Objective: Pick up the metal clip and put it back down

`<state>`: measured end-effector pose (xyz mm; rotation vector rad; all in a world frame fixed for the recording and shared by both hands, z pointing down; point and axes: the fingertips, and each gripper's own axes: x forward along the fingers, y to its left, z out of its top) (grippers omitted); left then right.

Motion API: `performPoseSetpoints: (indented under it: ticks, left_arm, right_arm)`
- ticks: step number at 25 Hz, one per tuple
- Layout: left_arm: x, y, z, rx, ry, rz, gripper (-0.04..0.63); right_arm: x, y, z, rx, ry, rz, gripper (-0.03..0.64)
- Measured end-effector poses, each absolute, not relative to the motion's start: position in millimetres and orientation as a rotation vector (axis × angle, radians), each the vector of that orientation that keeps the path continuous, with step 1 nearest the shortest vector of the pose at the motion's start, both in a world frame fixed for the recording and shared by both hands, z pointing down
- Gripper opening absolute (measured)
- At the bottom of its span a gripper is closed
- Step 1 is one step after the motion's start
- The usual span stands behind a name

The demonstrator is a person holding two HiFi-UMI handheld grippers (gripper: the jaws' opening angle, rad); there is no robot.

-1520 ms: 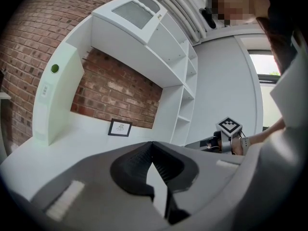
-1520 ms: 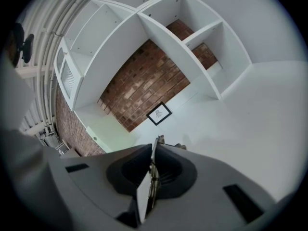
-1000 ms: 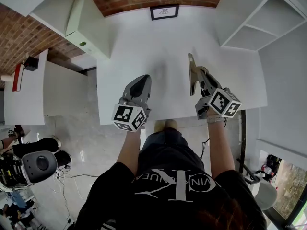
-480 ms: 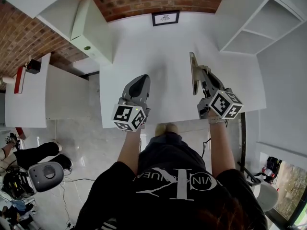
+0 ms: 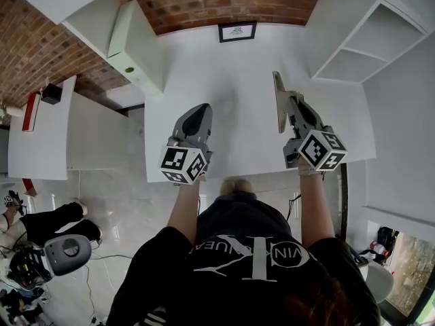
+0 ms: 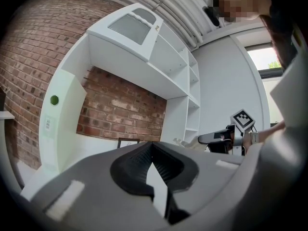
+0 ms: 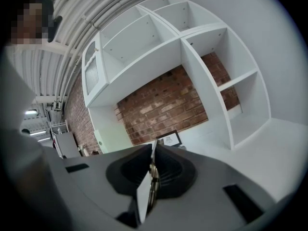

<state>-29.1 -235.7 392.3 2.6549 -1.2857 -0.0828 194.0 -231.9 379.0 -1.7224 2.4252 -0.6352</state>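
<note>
The metal clip (image 5: 278, 102) is a long thin grey strip. In the head view it stands on edge at the tip of my right gripper (image 5: 288, 104), over the white table (image 5: 231, 66). In the right gripper view the clip (image 7: 151, 179) shows edge-on, pinched between the two dark pads, so the right gripper (image 7: 153, 153) is shut on it. My left gripper (image 5: 194, 119) hovers over the table's front left part, a good way left of the clip. Seen in the left gripper view, the left gripper (image 6: 152, 146) has its jaws shut with nothing between them. The right gripper (image 6: 219, 137) shows there at the right.
A small framed picture (image 5: 237, 31) leans against the brick wall at the table's far edge. White open shelves (image 5: 360, 39) stand at the right and a white cabinet (image 5: 129, 46) at the left. The table's front edge (image 5: 238, 176) runs just below both grippers.
The right gripper with the clip has drifted slightly right and away from me. The left gripper has hardly moved. Both stay shut.
</note>
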Motion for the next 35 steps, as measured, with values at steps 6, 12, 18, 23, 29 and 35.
performPoseSetpoints:
  ticks: [6, 12, 18, 23, 29, 35]
  left_arm:
    - [-31.3, -232.4, 382.3, 2.661, -1.311, -0.090, 0.011]
    - [-36.2, -238.9, 375.3, 2.670, -1.346, -0.097, 0.009]
    - [-40.3, -241.4, 367.2, 2.676, -1.363, -0.111, 0.011]
    - [-42.8, -246.9, 362.4, 2.679, -1.373, -0.128, 0.011]
    - [-44.1, -244.3, 352.3, 2.686, -1.391, -0.146, 0.011]
    - [-46.3, -246.3, 349.4, 2.695, -1.397, -0.153, 0.011]
  right_arm:
    - [192.1, -227.5, 362.8, -1.721, 2.456, -0.564, 0.028]
    - [190.9, -231.6, 353.1, -1.726, 2.487, -0.483, 0.028]
    - [190.7, -231.4, 344.3, -1.729, 2.501, -0.438, 0.028]
    - [189.3, -234.8, 340.7, -1.741, 2.521, -0.391, 0.028]
    - [189.8, -229.6, 328.8, -1.738, 2.536, -0.328, 0.028]
    - [185.1, -230.4, 325.9, -1.728, 2.547, -0.301, 0.028]
